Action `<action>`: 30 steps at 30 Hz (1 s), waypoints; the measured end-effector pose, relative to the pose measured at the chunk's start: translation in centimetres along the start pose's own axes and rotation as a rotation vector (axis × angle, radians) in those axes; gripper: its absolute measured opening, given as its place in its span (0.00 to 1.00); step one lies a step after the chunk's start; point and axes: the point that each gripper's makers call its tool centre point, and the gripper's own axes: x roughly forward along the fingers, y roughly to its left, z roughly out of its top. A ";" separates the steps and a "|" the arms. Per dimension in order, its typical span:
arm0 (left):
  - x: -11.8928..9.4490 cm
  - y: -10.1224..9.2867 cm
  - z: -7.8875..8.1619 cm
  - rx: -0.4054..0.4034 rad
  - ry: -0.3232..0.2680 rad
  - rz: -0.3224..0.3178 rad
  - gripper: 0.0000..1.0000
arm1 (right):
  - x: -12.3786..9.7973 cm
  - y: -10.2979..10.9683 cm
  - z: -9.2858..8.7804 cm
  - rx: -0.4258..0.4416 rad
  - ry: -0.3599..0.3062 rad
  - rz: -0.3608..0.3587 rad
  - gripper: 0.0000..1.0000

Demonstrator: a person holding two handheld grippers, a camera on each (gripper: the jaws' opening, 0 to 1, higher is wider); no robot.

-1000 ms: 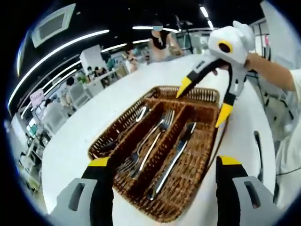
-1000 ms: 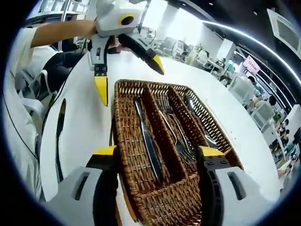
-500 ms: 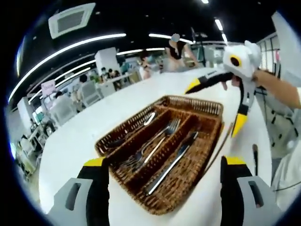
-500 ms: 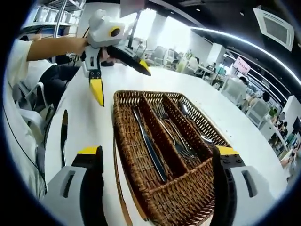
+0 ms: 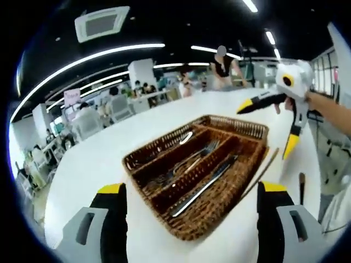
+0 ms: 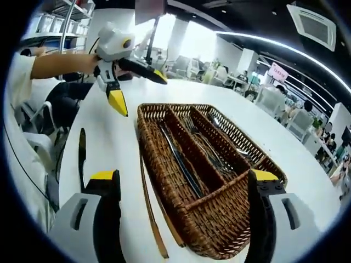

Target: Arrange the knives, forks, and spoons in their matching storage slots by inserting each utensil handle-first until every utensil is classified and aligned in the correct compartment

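Both the left gripper (image 5: 189, 192) and right gripper (image 6: 184, 178) hang wide apart, gripping nothing. The wicker tray (image 5: 219, 205) of cutlery lies ahead between each pair of jaws.

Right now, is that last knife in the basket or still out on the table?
Out. The knife lies flat on the white table beside the wicker basket, outside its wall. Neither gripper holds it.
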 end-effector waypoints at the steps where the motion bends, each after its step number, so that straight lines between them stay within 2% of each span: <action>1: 0.0 -0.1 -0.1 -0.001 0.002 0.003 1.00 | -0.1 -0.1 0.0 0.000 -0.001 -0.001 1.00; 4: -0.3 -0.2 -0.4 -0.014 0.002 0.007 1.00 | -0.4 -0.1 -0.2 0.007 -0.004 -0.006 1.00; 11: -1.0 -1.6 -1.0 -0.005 -0.008 0.006 1.00 | -2.0 1.9 -0.5 0.005 -0.019 -0.009 1.00; 16: -1.6 -2.5 -1.6 0.012 0.005 0.009 1.00 | -2.4 2.7 -0.7 0.002 -0.026 -0.003 1.00; 23: -2.6 -3.3 -1.8 -0.003 -0.010 0.012 1.00 | -3.7 3.9 -1.1 0.005 -0.045 -0.008 1.00; 30: -3.0 -5.1 -2.6 -0.010 -0.015 -0.020 1.00 | -4.5 5.6 -2.0 0.016 -0.059 0.007 1.00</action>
